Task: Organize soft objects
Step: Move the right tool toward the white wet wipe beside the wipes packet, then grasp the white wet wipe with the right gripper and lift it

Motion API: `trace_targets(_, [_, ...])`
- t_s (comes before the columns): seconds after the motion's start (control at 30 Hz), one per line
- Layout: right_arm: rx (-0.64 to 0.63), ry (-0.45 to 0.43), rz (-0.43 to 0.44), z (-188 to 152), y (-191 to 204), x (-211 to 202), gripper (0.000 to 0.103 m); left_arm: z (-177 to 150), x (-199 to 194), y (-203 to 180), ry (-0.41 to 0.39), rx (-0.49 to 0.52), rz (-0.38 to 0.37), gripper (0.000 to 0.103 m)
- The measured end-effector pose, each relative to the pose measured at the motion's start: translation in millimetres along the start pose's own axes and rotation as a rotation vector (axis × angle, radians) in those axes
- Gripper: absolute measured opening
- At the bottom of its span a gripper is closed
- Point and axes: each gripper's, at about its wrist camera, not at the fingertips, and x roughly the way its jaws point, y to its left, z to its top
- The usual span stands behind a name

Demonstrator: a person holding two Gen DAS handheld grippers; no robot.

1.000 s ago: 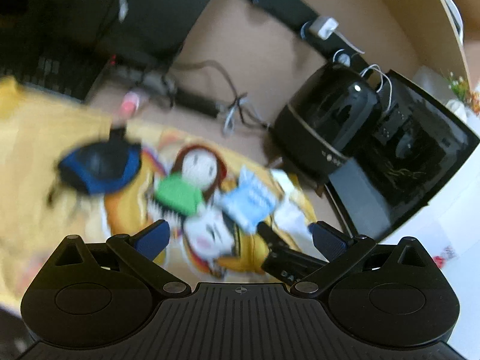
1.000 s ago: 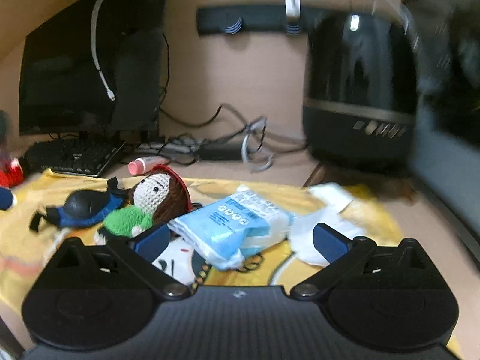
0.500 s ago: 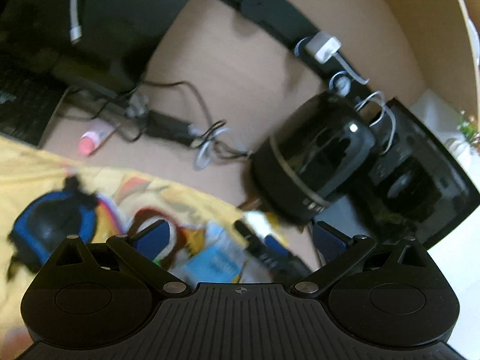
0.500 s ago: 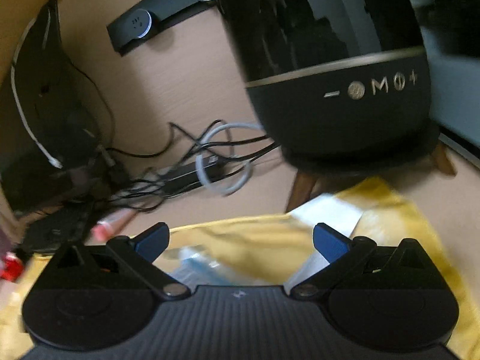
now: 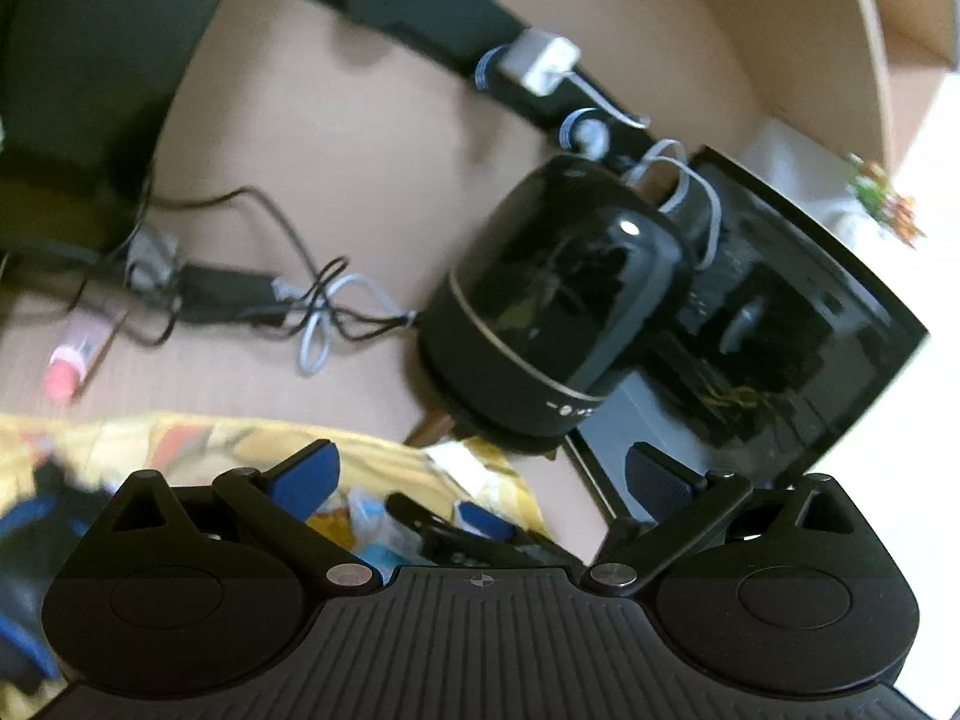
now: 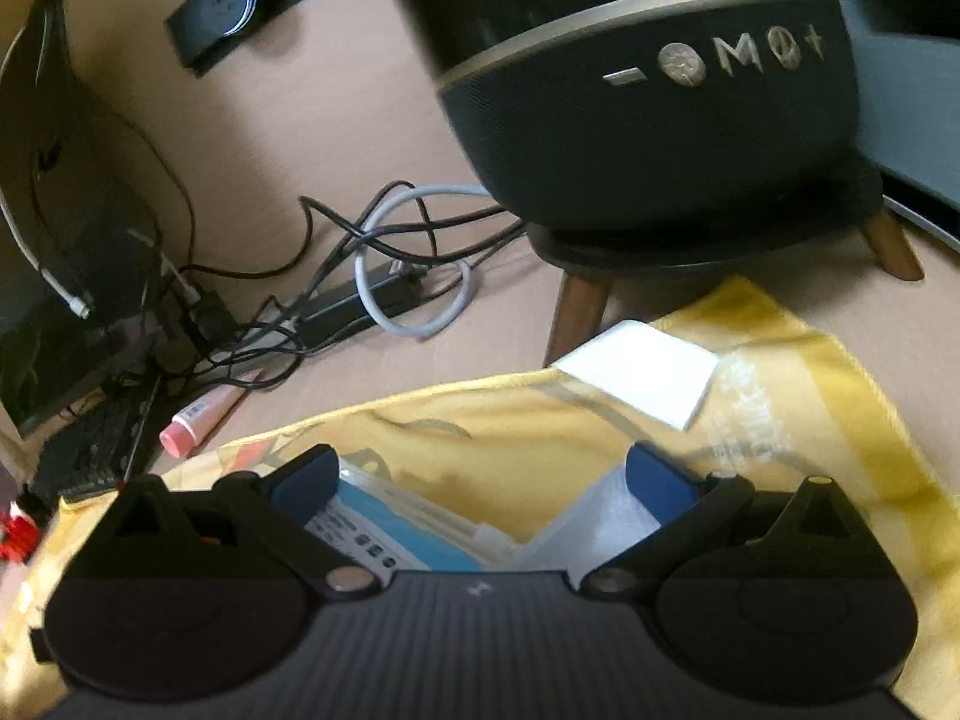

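**A:** Over the left wrist view, what have we got?

**B:** Left gripper point(image 5: 483, 474), fingers spread wide, gripping nothing, above the yellow cloth point(image 5: 198, 438) on the counter point(image 5: 336, 138). Right gripper point(image 5: 462, 525) shows low down, near the speaker point(image 5: 540, 306).

**A:** And the right wrist view?

**B:** Right gripper point(image 6: 480, 477), fingers apart and empty, straddling the blue tissue pack point(image 6: 390, 525); a white pad point(image 6: 642, 375) lies farther back. Looks like a reach; lowering and closing on the pack likely follows.

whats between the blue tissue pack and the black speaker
In the right wrist view: yellow cloth and a white pad between tissue pack and speaker.
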Motion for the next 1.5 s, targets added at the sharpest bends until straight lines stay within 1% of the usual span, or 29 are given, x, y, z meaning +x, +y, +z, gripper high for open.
trace_targets(0.1, [-0.003, 0.003, -0.003, -0.1, 1.0, 0.2, 0.103, 4.2, 5.2, 7.0, 0.005, 0.041, -0.026, 0.103])
trace_targets(0.13, [-0.003, 0.003, -0.006, -0.1, 1.5, 0.8, 0.103, -9.5, 20.9, 13.1, -0.004, -0.002, -0.006, 0.103])
trace_targets(0.17, [-0.003, 0.002, -0.009, -0.2, 2.0, 1.3, 0.103, -12.7, 29.2, 22.2, -0.023, -0.070, -0.010, 0.103])
trace_targets(0.2, [0.004, -0.002, -0.012, -0.2, 2.0, 1.4, 0.103, -8.4, 32.1, 29.7, -0.033, -0.110, -0.038, 0.103])
trace_targets(0.23, [0.011, -0.006, -0.012, -0.4, 1.6, 1.2, 0.103, -4.7, 34.4, 33.7, -0.028, -0.124, -0.051, 0.103])
trace_targets(0.27, [0.019, -0.010, -0.012, -0.5, 1.1, 1.1, 0.103, -2.4, 35.2, 34.5, -0.020, -0.117, -0.042, 0.103])
trace_targets(0.37, [0.045, -0.022, -0.001, -0.8, -2.0, 0.8, 0.103, -0.6, 31.2, 29.7, -0.023, -0.006, 0.030, 0.103])
trace_targets(0.43, [0.070, -0.034, 0.007, -1.3, -4.5, 0.3, 0.103, -5.0, 24.8, 28.7, -0.042, 0.114, 0.094, 0.103])
trace_targets(0.53, [0.054, -0.027, -0.003, -0.7, -2.2, 2.2, 0.103, -19.3, 19.0, 40.8, -0.036, 0.259, 0.166, 0.103])
trace_targets(0.63, [-0.045, 0.015, -0.057, 0.2, 11.8, 8.8, 0.103, -34.5, 13.6, 54.3, -0.026, 0.399, 0.236, 0.103])
trace_targets(0.73, [-0.199, 0.117, -0.108, 6.1, 30.1, 22.5, 0.103, -49.6, 8.2, 67.9, -0.016, 0.539, 0.306, 0.103])
trace_targets(0.77, [-0.239, 0.159, -0.122, 9.7, 35.1, 27.1, 0.103, -51.5, 6.5, 74.4, -0.009, 0.533, 0.298, 0.103])
trace_targets(0.83, [-0.230, 0.245, -0.152, 22.1, 38.8, 31.0, 0.101, -48.9, 3.0, 89.9, 0.003, 0.465, 0.243, 0.103])
trace_targets(0.87, [-0.222, 0.283, -0.166, 28.6, 40.2, 31.8, 0.091, -47.9, 1.4, 99.2, 0.016, 0.423, 0.220, 0.103])
trace_targets(0.9, [-0.178, 0.283, -0.173, 38.5, 38.0, 23.4, 0.084, -47.3, 0.0, 108.7, 0.030, 0.380, 0.200, 0.103])
trace_targets(0.97, [-0.091, 0.276, -0.184, 58.6, 33.7, 5.4, 0.084, -46.2, -1.4, 124.9, 0.061, 0.296, 0.176, 0.103])
trace_targets(1.0, [-0.059, 0.219, -0.161, 71.5, 31.5, -13.9, 0.087, -45.7, -0.8, 130.1, 0.077, 0.257, 0.177, 0.103])
trace_targets(1.03, [-0.040, 0.141, -0.145, 82.1, 28.9, -36.5, 0.090, -45.1, -0.2, 135.4, 0.094, 0.218, 0.178, 0.103])
trace_targets(1.07, [-0.033, 0.073, -0.158, 85.2, 25.4, -54.4, 0.094, -44.6, 0.3, 140.7, 0.110, 0.180, 0.179, 0.103])
trace_targets(1.1, [-0.025, 0.011, -0.173, 87.4, 21.7, -71.3, 0.093, -43.3, 1.3, 143.9, 0.125, 0.144, 0.176, 0.103])
trace_targets(1.13, [-0.018, -0.007, -0.203, 83.2, 15.9, -79.2, 0.090, -43.3, 2.0, 145.2, 0.129, 0.130, 0.170, 0.103])
trace_targets(1.17, [-0.008, -0.023, -0.234, 78.4, 9.9, -86.4, 0.081, -44.0, 2.5, 145.9, 0.129, 0.124, 0.163, 0.103])
trace_targets(1.2, [0.020, -0.022, -0.264, 69.8, 2.2, -87.7, 0.069, -44.6, 3.1, 146.6, 0.129, 0.118, 0.156, 0.103])
trace_targets(1.23, [0.050, -0.010, -0.290, 60.2, -5.3, -85.7, 0.064, -45.3, 3.6, 147.2, 0.128, 0.112, 0.149, 0.103])
trace_targets(1.27, [0.056, 0.019, -0.299, 51.4, -11.9, -81.3, 0.055, -46.0, 4.2, 148.0, 0.135, 0.106, 0.159, 0.103])
trace_targets(1.3, [0.043, 0.047, -0.292, 42.5, -16.7, -76.7, 0.052, -46.7, 5.6, 148.8, 0.149, 0.104, 0.174, 0.103])
trace_targets(1.37, [-0.016, 0.071, -0.303, 29.7, -15.8, -70.7, 0.052, -49.6, 7.1, 148.3, 0.158, 0.122, 0.181, 0.103])
trace_targets(1.47, [-0.168, 0.112, -0.316, 14.0, -2.6, -64.8, 0.052, -51.6, 3.0, 141.7, 0.129, 0.189, 0.212, 0.103])
trace_targets(1.5, [-0.203, 0.130, -0.314, 10.6, 1.5, -64.1, 0.055, -51.4, -0.2, 139.5, 0.121, 0.207, 0.225, 0.103])
